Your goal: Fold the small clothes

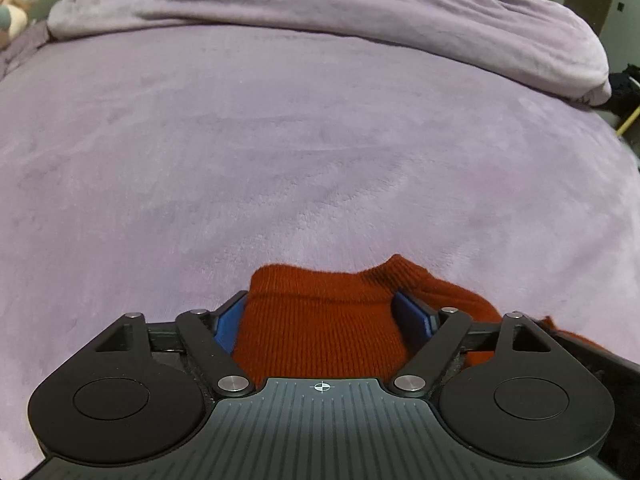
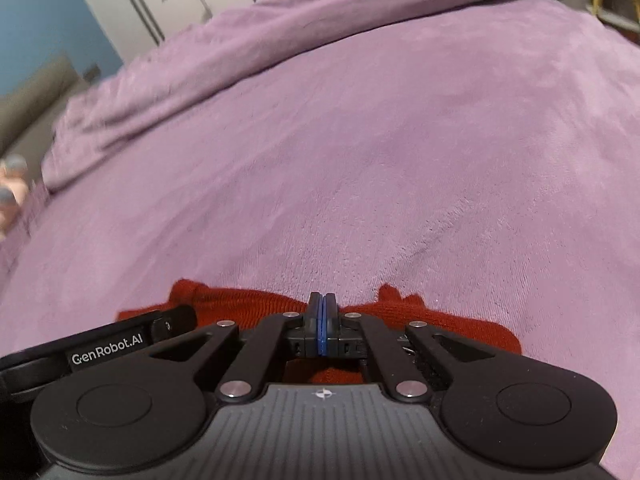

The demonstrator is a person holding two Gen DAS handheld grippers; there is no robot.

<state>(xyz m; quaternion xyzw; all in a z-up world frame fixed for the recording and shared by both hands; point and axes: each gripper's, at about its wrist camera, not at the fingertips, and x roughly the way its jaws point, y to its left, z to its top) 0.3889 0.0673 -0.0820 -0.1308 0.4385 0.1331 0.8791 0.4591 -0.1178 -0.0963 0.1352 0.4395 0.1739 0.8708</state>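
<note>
Red knit garment (image 1: 320, 332) lies on the purple bed (image 1: 280, 140), directly under both tongs. Left tongs (image 1: 320, 312) spread wide, knit bulging between the pads, apparently unpinched. Right tongs (image 2: 322, 320) pressed together, nothing visibly caught; garment runs crosswise beneath them.

Left wrist camera sitting just behind the left gripper (image 1: 320, 308), looking forward and down along its fingers, close over the red knit garment (image 1: 320, 332), right wrist camera doing likewise behind the right gripper (image 2: 322, 300), both sharing the purple bedspread (image 1: 280, 140) ahead.
</note>
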